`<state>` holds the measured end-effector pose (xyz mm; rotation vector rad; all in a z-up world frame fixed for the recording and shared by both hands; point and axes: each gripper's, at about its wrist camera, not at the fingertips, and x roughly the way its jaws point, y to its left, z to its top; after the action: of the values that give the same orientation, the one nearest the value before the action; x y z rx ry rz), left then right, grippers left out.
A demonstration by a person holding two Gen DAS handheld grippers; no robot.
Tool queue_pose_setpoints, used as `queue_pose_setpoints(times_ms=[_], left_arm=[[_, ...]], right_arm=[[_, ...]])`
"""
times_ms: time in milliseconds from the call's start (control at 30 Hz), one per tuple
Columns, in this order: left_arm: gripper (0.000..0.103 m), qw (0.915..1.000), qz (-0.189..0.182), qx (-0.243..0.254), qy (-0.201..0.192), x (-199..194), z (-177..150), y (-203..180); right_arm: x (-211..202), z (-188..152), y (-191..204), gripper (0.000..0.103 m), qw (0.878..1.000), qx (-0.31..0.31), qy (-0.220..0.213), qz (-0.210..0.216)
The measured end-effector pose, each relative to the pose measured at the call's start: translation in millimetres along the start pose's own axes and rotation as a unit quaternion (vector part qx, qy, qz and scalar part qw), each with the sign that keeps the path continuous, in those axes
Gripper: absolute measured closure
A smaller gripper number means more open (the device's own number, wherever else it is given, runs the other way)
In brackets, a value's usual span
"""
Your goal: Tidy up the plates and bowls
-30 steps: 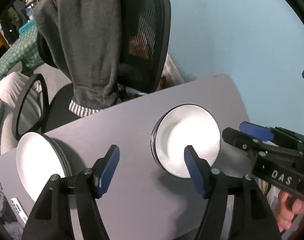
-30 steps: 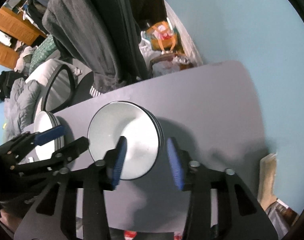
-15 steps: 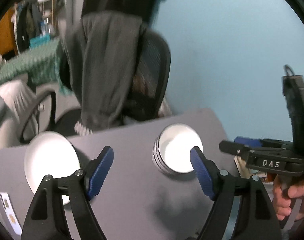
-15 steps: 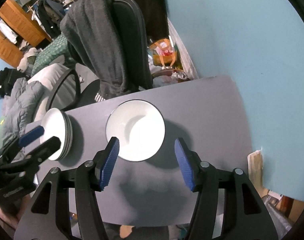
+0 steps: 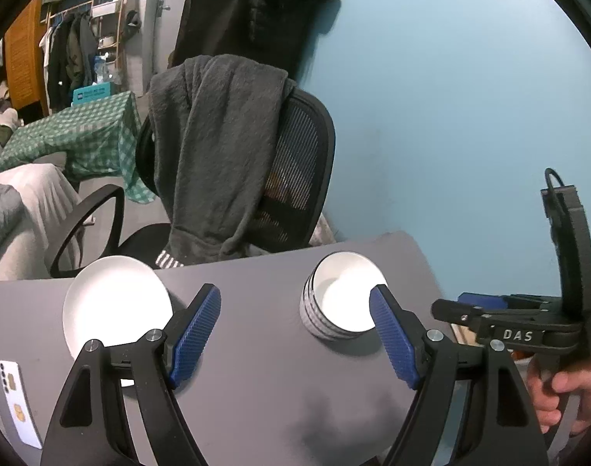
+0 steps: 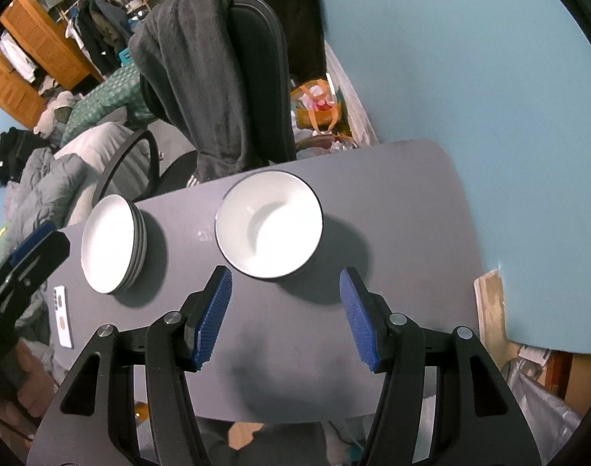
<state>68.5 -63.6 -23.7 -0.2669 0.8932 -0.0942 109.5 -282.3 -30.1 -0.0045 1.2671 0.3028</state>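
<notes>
A stack of white bowls (image 5: pixel 342 301) with dark ribbed outsides stands on the grey table (image 5: pixel 256 388), right of centre. To its left is a stack of white plates (image 5: pixel 115 303). My left gripper (image 5: pixel 293 297) hovers open above the table between the two stacks, with nothing between its blue pads. In the right wrist view the bowls (image 6: pixel 270 225) sit just beyond my right gripper (image 6: pixel 285 273), which is open and empty above the table. The plates (image 6: pixel 109 244) lie to the left there. The right gripper (image 5: pixel 450 303) also shows at the right edge of the left wrist view.
A white phone (image 5: pixel 18 404) lies at the table's left edge near the plates. Behind the table is a black office chair draped with a grey garment (image 5: pixel 225 147). A blue wall (image 5: pixel 450 116) runs along the right. Bags and clutter (image 6: pixel 318 105) sit on the floor beyond the table.
Both grippers have risen and drawn back from the dishes, and both pairs of jaws stand wider. The right pads, earlier astride the bowl rim, are now clear of it.
</notes>
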Motion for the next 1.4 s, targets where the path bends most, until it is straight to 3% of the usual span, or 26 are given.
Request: queue_pose_setpoints(times_ms=[133,467,667,900,1333,1400], left_arm=[[0.023,0.9994,0.027,0.01,0.018,9.3,-3.0,-3.3],[0.023,0.9992,-0.011,-0.011,0.036,32.6,-3.3,-13.2],[0.023,0.9964,0.01,-0.026,0.081,66.7,3.3,-17.7],[0.023,0.9884,0.015,-0.077,0.13,111.4,7.1,-12.5],[0.023,0.9673,0.042,-0.122,0.218,181.8,-11.0,-9.1],[0.028,0.9634,0.039,-0.13,0.231,190.3,-13.7,-8.6]], right_arm=[[-2.2,-6.5,-3.1,0.045,1.0,0.0,0.002,-0.005],[2.0,-9.0,-20.5,0.045,1.0,-0.006,0.012,-0.013],[23.8,6.1,-35.0,0.045,0.999,-0.017,0.028,-0.004],[64.6,30.8,-45.5,0.045,0.997,-0.048,0.053,0.019],[132.7,56.4,-47.9,0.045,0.986,-0.093,0.126,0.06],[139.9,57.9,-49.6,0.045,0.984,-0.093,0.137,0.069]])
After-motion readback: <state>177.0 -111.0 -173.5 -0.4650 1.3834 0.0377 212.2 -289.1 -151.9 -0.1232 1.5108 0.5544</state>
